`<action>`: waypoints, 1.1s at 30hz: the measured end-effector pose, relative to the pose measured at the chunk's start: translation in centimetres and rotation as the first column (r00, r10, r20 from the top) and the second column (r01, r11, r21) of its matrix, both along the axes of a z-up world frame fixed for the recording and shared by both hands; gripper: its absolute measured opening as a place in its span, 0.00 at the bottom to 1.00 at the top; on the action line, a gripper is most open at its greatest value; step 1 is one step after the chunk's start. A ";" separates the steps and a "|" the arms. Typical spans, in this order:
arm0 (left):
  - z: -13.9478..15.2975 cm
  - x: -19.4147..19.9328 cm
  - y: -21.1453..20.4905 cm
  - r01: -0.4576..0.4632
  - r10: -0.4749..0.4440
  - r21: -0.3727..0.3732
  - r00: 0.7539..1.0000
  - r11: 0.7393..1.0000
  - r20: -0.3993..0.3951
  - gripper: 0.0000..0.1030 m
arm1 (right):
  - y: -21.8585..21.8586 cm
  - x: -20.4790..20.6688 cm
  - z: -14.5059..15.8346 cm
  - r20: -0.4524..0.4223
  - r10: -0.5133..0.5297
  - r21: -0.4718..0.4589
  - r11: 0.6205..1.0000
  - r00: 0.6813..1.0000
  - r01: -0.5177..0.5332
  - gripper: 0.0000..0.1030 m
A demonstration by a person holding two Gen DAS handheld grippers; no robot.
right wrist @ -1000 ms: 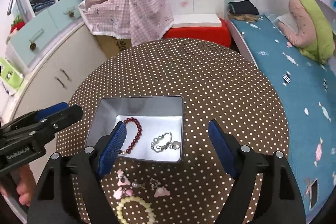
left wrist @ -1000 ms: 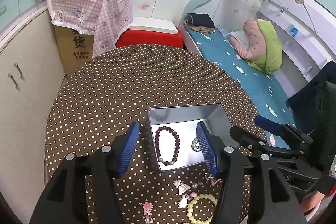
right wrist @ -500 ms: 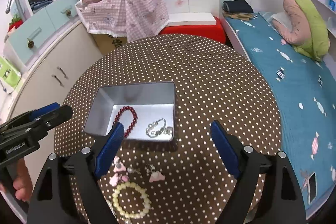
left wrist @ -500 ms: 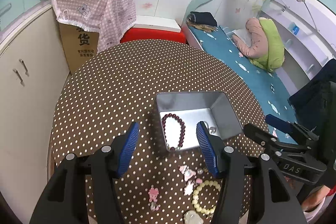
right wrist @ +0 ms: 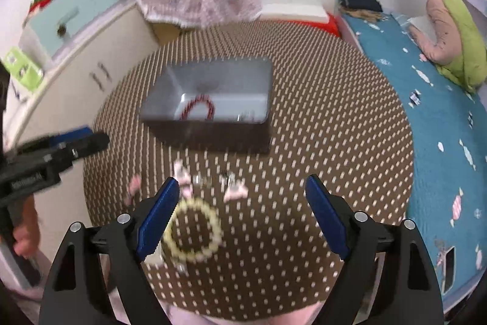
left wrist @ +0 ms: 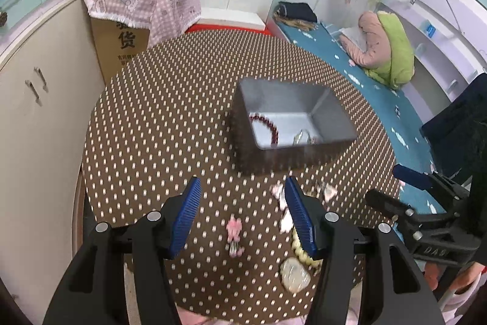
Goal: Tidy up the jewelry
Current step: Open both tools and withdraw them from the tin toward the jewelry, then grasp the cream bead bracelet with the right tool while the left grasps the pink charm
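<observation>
My left gripper [left wrist: 242, 207] is hanging over the near part of the round polka-dot table [left wrist: 170, 99], jaws apart with nothing pinched; a little pink charm [left wrist: 233, 229] sits on the cloth in the gap between the blue pads. My right gripper [right wrist: 240, 204] is spread wide and empty too, and the pale bead bracelet [right wrist: 193, 229] lies flat just inside its left pad. A few more pink and white charms [right wrist: 232, 188] are scattered beyond that bracelet, near the table's front edge, all pretty blurry. Past them, around the middle of the table, is the grey metal tin [right wrist: 210, 78], and it's got the dark red bead bracelet [right wrist: 199, 108] lying on its floor, plus something silvery [left wrist: 303, 137] beside it that I can't make out properly.
</observation>
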State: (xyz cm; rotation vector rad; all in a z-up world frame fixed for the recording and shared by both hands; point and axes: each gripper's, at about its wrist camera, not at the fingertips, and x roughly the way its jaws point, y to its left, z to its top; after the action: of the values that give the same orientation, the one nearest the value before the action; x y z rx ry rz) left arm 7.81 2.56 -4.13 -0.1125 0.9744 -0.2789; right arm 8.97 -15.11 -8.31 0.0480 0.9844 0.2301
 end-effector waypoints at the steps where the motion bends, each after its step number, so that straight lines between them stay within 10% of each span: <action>1: -0.3 -0.2 0.0 0.001 -0.001 0.003 1.000 1.000 -0.007 0.53 | 0.2 -0.2 -0.5 -0.015 0.010 0.000 1.000 1.000 -0.010 0.80; 12: -3.7 -1.7 0.6 0.001 -0.001 0.005 0.995 1.000 -0.100 0.53 | 1.8 -0.7 -4.8 -0.107 0.070 -0.019 0.997 0.992 -0.072 0.78; 24: -5.0 -1.8 0.2 0.004 -0.005 -0.011 0.990 1.000 -0.138 0.53 | 3.6 -1.2 -6.0 -0.057 0.115 -0.089 0.989 0.992 -0.119 0.11; 33: -6.8 -0.7 -1.5 0.009 -0.004 0.029 0.983 1.000 -0.185 0.53 | 1.2 -1.8 -6.1 -0.017 -0.006 -0.069 0.998 1.000 0.005 0.10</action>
State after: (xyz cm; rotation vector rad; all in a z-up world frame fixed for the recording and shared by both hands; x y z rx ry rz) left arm 7.07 1.05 -10.90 -0.1091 1.1634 -0.2630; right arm 7.20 -13.94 -14.38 -0.0107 1.0091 0.1911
